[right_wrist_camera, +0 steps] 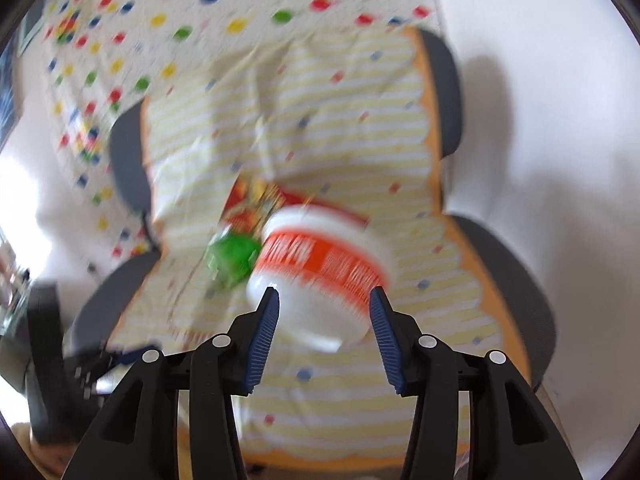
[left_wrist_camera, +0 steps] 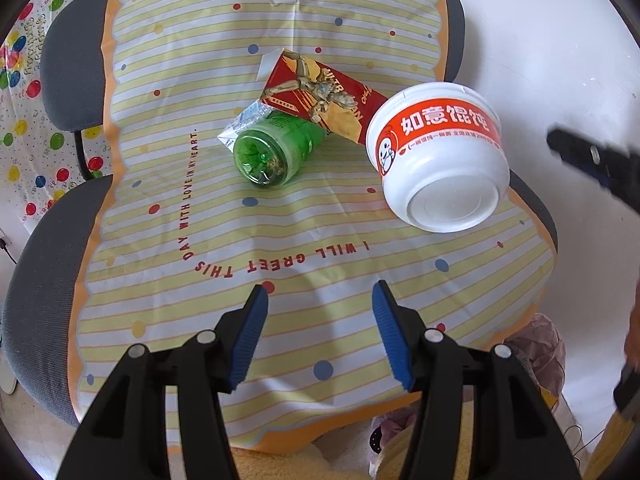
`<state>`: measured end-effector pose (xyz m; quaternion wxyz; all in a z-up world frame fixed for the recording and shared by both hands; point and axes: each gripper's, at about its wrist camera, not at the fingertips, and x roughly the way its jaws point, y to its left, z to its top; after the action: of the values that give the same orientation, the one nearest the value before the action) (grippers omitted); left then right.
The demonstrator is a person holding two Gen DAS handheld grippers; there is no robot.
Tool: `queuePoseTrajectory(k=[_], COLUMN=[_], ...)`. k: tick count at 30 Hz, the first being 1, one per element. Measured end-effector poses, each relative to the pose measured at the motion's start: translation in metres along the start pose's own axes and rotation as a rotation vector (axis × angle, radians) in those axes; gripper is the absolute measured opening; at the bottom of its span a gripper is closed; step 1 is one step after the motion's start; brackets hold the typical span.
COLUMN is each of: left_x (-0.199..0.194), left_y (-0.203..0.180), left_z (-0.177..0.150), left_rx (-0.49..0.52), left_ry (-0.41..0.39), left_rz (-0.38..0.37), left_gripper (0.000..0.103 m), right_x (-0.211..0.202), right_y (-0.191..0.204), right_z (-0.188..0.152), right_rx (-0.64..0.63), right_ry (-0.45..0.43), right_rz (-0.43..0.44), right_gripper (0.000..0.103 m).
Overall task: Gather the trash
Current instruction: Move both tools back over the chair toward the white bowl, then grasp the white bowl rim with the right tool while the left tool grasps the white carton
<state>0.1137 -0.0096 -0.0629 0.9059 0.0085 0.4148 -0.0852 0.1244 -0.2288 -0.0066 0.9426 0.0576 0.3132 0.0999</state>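
A white paper bowl with an orange band (left_wrist_camera: 438,156) lies on its side on a striped cloth (left_wrist_camera: 200,80) over a chair seat. A green plastic bottle (left_wrist_camera: 272,152) lies left of it, its base toward me. A red carton (left_wrist_camera: 320,96) lies behind both. My left gripper (left_wrist_camera: 320,332) is open and empty, hovering near the cloth's front edge. In the blurred right wrist view my right gripper (right_wrist_camera: 324,320) is open just in front of the bowl (right_wrist_camera: 320,272); the bottle (right_wrist_camera: 232,260) and carton (right_wrist_camera: 252,204) lie behind it.
The grey chair (left_wrist_camera: 64,76) stands by a white wall (left_wrist_camera: 540,40). A balloon-print sheet (left_wrist_camera: 24,92) hangs at the left. A crumpled plastic bag (left_wrist_camera: 536,344) sits below the seat's right edge. The other gripper's black body (left_wrist_camera: 596,160) shows at the far right.
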Motion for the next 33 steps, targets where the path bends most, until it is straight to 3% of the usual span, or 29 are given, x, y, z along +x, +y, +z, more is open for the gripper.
queuePoseTrajectory(k=[5,9,13,17,20,23,26,33], left_x=[-0.004,-0.002,-0.005,-0.007,-0.006,-0.007,-0.011,-0.006], left_y=[-0.001,-0.001,0.003,0.012,0.019,0.025,0.028,0.033], left_z=[0.001,0.004,0.003,-0.002,-0.007,-0.008,-0.006,0.03], left_rx=[0.003,0.009,0.001,-0.019,-0.033,-0.049,-0.036,0.034], left_ry=[-0.007,-0.004,-0.004,0.003,0.019,0.025,0.009,-0.075], left_rz=[0.002,0.006,0.008,0.025,0.048,0.055,0.061,0.057], left_gripper=[0.053,0.053,0.053,0.053,0.053,0.053,0.053,0.053], right_x=[0.047,0.066,0.041,0.019,0.025,0.04,0.022,-0.018], right_y=[-0.004,0.0,0.019,0.046,0.065,0.062,0.058,0.019], right_z=[0.037,0.04,0.02,-0.022,-0.044,-0.047,-0.038,-0.021], right_rx=[0.054,0.053,-0.013,-0.108,-0.218,-0.181,-0.148,-0.104], right_ry=[0.027,0.075,0.057,0.105,0.118,0.16,0.111,0.048], right_rz=[-0.035,-0.02,0.015,0.126,0.091,0.084,0.119,0.008], right_gripper=[0.048,0.045,0.042,0.041,0.041,0.041,0.042,0.046])
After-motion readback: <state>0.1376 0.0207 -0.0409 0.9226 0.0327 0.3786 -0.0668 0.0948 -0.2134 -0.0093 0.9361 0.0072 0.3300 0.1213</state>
